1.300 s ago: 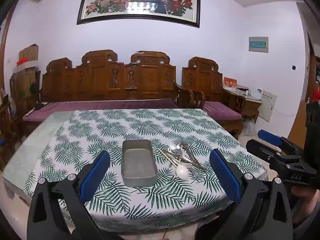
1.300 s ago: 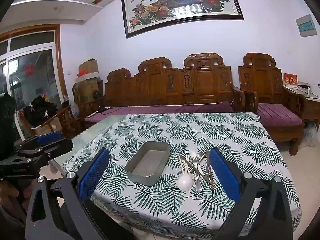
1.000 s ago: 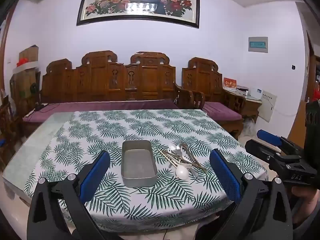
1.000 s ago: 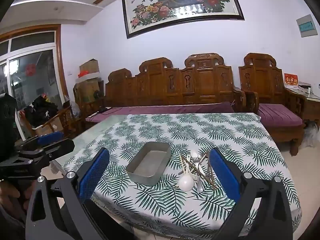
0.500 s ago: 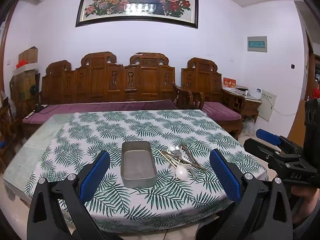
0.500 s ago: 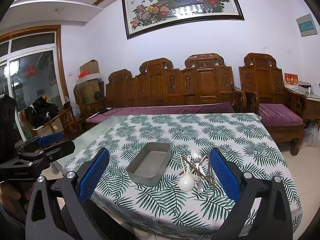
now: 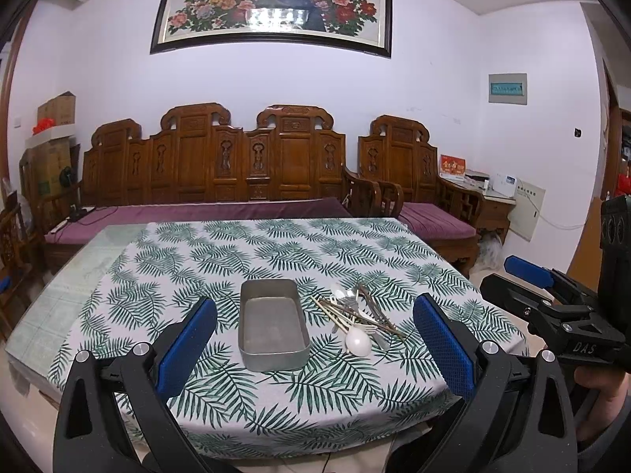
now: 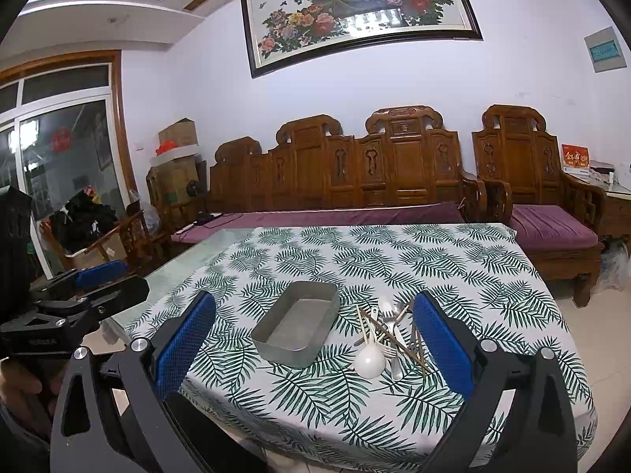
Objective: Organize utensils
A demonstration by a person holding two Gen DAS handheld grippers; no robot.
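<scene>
I hold my left gripper (image 7: pixel 314 341) with its blue-padded fingers (image 7: pixel 185 345) spread wide, and nothing sits between them or touches them. It hangs in the air short of the near edge of the table (image 7: pixel 98 248), which wears a white cloth printed with green fern leaves. My right gripper (image 8: pixel 314 339) is spread just as wide and is just as empty, also hovering off the near edge of the table. From the left camera I see that right gripper at the far right of the view, off the table's right corner, with part of my hand (image 7: pixel 603 386) below it.

The landmark is the grey metal tin (image 7: pixel 273 325), a shallow rectangular tray with rounded corners, lying flat and empty on the cloth toward the near side of the table. Just to the right of the tin lies the heap of utensils (image 7: pixel 357 311), apart from its wall but close beside it. In the heap, pale wooden chopsticks (image 7: pixel 335 309) cross over metal forks and spoons, and a white plastic spoon (image 7: pixel 357 341) lies at the near end of the pile, its round bowl toward me. The right camera shows the same layout: tin (image 8: pixel 297 323) left of the pile, white spoon (image 8: pixel 369 360) nearest me, the pile seen close beside my right-hand finger (image 8: pixel 441 349).

Beyond the table stands a carved wooden bench (image 7: pixel 221 173) with purple cushions, under a framed peacock painting (image 7: pixel 272 4).
</scene>
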